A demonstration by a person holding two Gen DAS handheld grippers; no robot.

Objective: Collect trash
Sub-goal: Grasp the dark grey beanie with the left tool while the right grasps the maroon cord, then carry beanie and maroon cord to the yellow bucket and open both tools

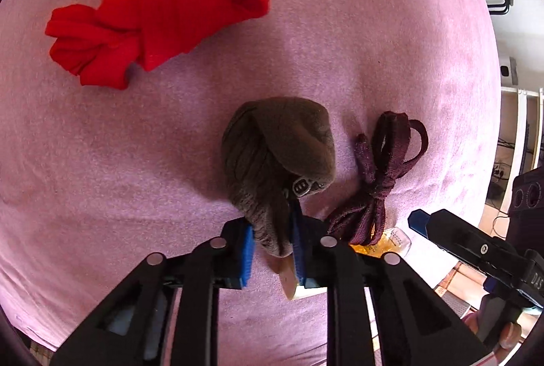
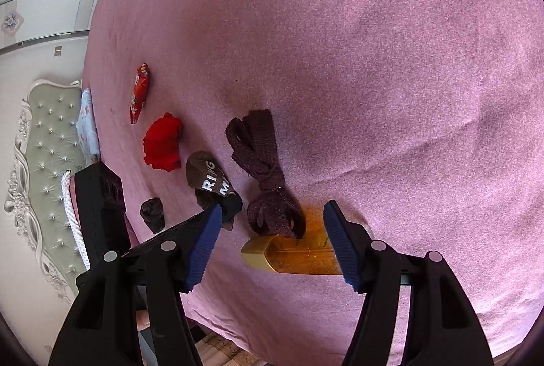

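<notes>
Pink bedspread (image 2: 391,60) carries everything. Left gripper (image 1: 272,247) has its fingers clamped on the brown sock (image 1: 275,155). Right gripper (image 2: 272,243) has its fingers spread wide around the amber bottle (image 2: 299,255), beside the maroon lace (image 2: 261,172).

Both wrist views close above pink bedspread (image 1: 374,26), angled down; share brown sock (image 1: 278,155), maroon lace (image 2: 261,169).

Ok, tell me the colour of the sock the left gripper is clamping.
Grey-brown sock with white lettering, clearest in the right wrist view, held by the left gripper.
</notes>
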